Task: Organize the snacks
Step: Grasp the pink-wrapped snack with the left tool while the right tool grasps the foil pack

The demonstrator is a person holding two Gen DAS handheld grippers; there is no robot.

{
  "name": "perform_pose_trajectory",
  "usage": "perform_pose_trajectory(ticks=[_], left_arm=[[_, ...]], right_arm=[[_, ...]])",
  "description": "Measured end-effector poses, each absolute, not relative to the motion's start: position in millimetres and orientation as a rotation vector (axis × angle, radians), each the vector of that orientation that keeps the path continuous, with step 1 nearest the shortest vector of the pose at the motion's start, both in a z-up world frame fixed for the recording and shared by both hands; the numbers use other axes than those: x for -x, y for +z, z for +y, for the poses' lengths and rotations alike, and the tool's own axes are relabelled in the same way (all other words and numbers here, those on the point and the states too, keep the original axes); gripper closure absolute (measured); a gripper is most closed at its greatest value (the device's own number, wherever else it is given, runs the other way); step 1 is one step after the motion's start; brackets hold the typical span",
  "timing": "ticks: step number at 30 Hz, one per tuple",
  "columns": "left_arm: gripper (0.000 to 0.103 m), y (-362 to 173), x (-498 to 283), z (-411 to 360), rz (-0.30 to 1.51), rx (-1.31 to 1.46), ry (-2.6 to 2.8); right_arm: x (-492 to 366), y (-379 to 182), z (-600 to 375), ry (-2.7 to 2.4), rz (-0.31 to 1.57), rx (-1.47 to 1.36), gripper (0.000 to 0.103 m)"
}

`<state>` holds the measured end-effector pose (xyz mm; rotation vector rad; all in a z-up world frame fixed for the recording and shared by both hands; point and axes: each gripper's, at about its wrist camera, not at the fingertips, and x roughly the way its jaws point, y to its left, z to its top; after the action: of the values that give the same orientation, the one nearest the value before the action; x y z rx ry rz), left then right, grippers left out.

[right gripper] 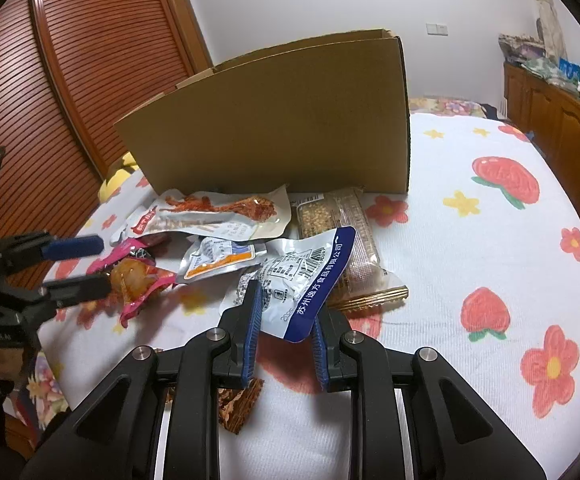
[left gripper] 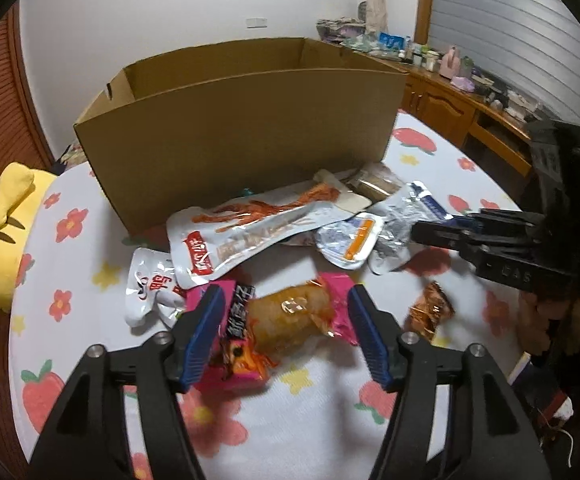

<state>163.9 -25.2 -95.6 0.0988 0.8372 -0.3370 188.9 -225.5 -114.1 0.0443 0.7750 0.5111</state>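
A pile of snack packets lies on the flowered bedspread in front of an open cardboard box (left gripper: pixel 242 128) (right gripper: pixel 274 128). My left gripper (left gripper: pixel 286 328) is open, its blue pads on either side of a pink-wrapped orange snack (left gripper: pixel 293 316), also seen in the right wrist view (right gripper: pixel 138 280). My right gripper (right gripper: pixel 284 338) is closing on the end of a silver packet with a blue stripe (right gripper: pixel 301 280); it shows in the left wrist view (left gripper: pixel 437 232). A long white packet with red print (left gripper: pixel 250 232) (right gripper: pixel 218 216) lies nearest the box.
A small brown snack (left gripper: pixel 427 314) (right gripper: pixel 238 404) lies apart near my right gripper. A grain bar packet (right gripper: pixel 349 248) lies right of the pile. A yellow plush (left gripper: pixel 2 232) sits at the bed's left edge. Wooden cabinets (right gripper: pixel 561 120) line the right wall.
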Motion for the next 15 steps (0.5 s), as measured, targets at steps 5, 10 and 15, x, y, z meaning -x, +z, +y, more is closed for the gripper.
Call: perform_pose_trajectory(ticks=[5,10,15], left_arm=[[0.027,-117,-178,-25,0.895,-0.089,-0.315],[0.01,-127,-182,-20,0.919,-0.04,-0.323],[0.011,-135,-184,-20,0.93,-0.029,-0.33]], right_arm=[[-189,-114,-226,0.51,0.774,-0.042,0.081],[-189,-115,-226,0.51,0.772,-0.04,0.081],[-188,-114,-226,0.51,0.772,-0.04,0.081]])
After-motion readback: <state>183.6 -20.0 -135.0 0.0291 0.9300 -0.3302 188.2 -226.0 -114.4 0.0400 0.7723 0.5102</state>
